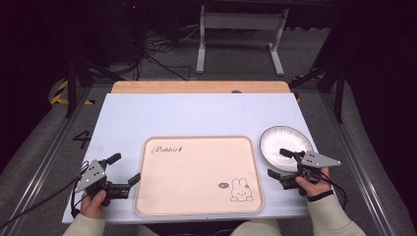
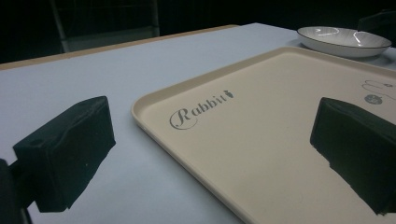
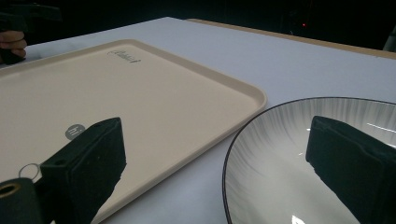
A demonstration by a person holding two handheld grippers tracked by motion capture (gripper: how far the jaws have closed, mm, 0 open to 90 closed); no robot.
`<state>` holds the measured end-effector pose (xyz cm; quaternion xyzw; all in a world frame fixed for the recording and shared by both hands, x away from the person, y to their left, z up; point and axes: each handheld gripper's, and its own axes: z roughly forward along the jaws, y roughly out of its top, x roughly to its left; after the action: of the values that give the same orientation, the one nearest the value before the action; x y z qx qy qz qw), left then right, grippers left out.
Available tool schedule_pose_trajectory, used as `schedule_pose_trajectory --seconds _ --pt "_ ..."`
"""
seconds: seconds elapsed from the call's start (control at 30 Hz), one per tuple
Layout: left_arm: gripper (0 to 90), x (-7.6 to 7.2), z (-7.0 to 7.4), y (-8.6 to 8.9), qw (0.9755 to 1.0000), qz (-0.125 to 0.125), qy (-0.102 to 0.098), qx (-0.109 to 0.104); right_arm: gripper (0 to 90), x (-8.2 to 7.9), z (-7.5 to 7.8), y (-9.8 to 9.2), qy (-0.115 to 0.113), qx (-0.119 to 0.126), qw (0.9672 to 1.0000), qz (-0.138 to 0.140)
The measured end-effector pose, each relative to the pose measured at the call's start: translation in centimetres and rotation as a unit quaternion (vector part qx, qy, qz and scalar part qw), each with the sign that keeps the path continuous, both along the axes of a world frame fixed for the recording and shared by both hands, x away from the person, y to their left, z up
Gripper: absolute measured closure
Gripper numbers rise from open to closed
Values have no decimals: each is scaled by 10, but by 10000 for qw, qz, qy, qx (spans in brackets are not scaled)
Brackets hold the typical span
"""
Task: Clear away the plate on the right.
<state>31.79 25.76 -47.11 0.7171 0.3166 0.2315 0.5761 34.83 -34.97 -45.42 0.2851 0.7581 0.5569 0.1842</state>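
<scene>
Straddling the near rim of the round white bowl with a thin black edge [image 1: 285, 142], just right of the beige rectangular plastic tray [image 1: 196, 206], the right gripper [image 1: 281, 163] gapes wide, holding nothing; it should close squarely before lifting. The left gripper [image 1: 125, 169], left of that tray, is also spread and empty.

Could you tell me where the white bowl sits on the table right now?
In the high view the white bowl sits on the table's right side, just off the beige tray's far right corner, with the open right gripper at its near rim.
</scene>
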Motion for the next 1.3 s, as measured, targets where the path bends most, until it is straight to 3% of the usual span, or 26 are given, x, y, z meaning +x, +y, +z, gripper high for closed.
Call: schedule_pose_trajectory --seconds 0.83,1.0,1.3 --pt "3 0 0 0 10000 -4 46 16 55 3 1 0 148 12 9998 -128" --pt "3 0 0 0 10000 1 49 17 55 5 3 -2 93 -32 9998 -185" --pt "3 0 0 -1 10000 2 51 28 57 5 13 -10 10 96 9993 -369"
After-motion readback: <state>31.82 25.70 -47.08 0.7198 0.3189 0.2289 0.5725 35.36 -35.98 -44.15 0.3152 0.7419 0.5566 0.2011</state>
